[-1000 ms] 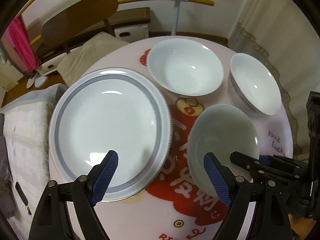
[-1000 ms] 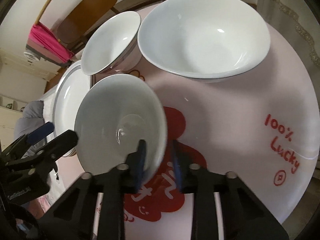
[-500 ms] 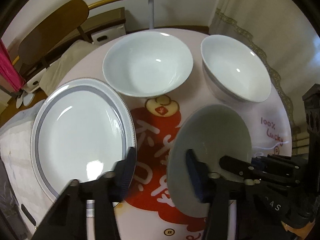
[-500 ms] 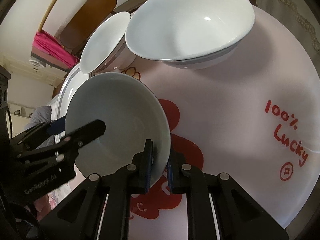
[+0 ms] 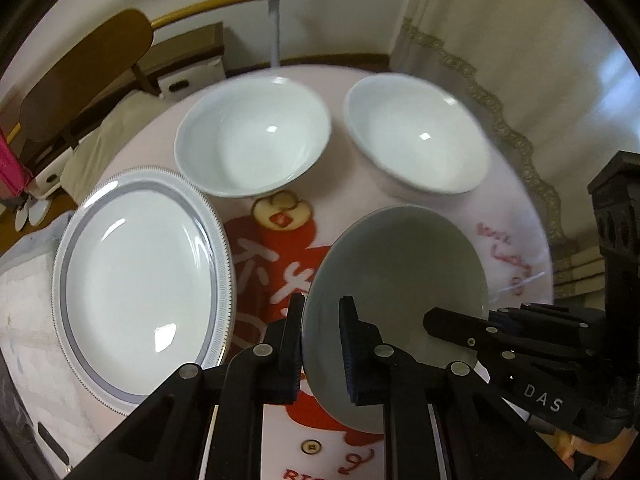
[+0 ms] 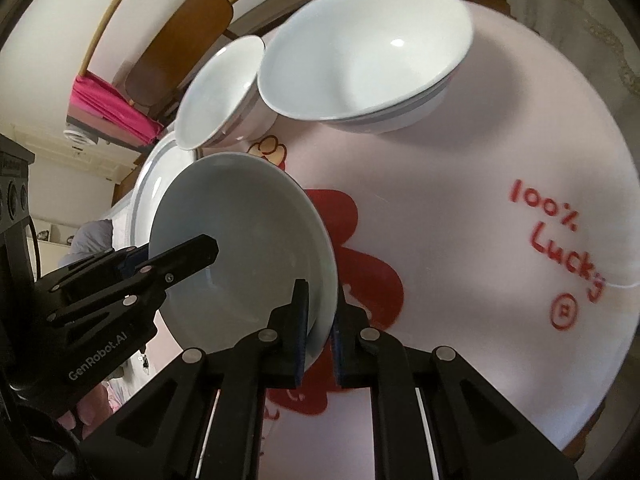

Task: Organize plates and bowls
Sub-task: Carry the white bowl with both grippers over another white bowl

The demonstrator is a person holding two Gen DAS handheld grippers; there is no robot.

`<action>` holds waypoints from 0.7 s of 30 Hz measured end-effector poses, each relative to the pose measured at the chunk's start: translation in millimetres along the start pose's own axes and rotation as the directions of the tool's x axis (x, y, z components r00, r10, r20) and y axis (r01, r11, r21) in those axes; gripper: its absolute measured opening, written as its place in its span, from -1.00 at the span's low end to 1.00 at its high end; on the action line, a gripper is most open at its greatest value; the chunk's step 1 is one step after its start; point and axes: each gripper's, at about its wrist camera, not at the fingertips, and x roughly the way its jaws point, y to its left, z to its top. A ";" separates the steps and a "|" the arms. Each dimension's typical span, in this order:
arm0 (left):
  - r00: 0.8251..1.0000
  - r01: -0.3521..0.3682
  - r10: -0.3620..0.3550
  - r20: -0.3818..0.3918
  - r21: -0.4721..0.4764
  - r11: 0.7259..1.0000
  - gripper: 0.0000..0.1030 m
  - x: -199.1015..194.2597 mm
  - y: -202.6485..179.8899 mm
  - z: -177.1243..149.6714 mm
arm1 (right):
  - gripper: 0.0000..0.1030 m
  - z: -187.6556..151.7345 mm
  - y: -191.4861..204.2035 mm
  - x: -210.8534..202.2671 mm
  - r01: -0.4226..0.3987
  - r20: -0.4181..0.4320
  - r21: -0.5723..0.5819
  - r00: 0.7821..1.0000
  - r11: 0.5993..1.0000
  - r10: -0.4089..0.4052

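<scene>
My left gripper (image 5: 320,336) has just closed, clamping the pale bowl's (image 5: 400,264) rim; my right gripper (image 6: 320,320) is clamped on its opposite rim, bowl tilted above the tabletop (image 6: 460,208).

Soft, even indoor light. Small glare spots on the far bowls (image 5: 256,136) beyond the fingers. Strong fisheye bending with dark vignetted corners. Slight motion blur on the red lettering (image 6: 560,248).

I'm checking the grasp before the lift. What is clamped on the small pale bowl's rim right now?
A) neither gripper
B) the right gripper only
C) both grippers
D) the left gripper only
C: the left gripper and the right gripper each pinch the small bowl at its rim.
</scene>
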 end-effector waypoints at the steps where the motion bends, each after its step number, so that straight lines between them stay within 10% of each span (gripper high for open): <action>1: 1.000 0.007 -0.007 0.010 0.003 1.000 -0.76 -5.8 -1.3 -0.7 | -0.82 -2.1 3.4 -4.2 0.001 0.006 -0.001 1.000 1.000 -0.001; 21: 0.982 0.111 -0.106 0.155 -0.028 0.993 -0.76 -35.7 -1.3 54.9 | -0.81 52.1 0.7 -80.4 0.101 0.163 -0.008 0.982 0.995 -0.098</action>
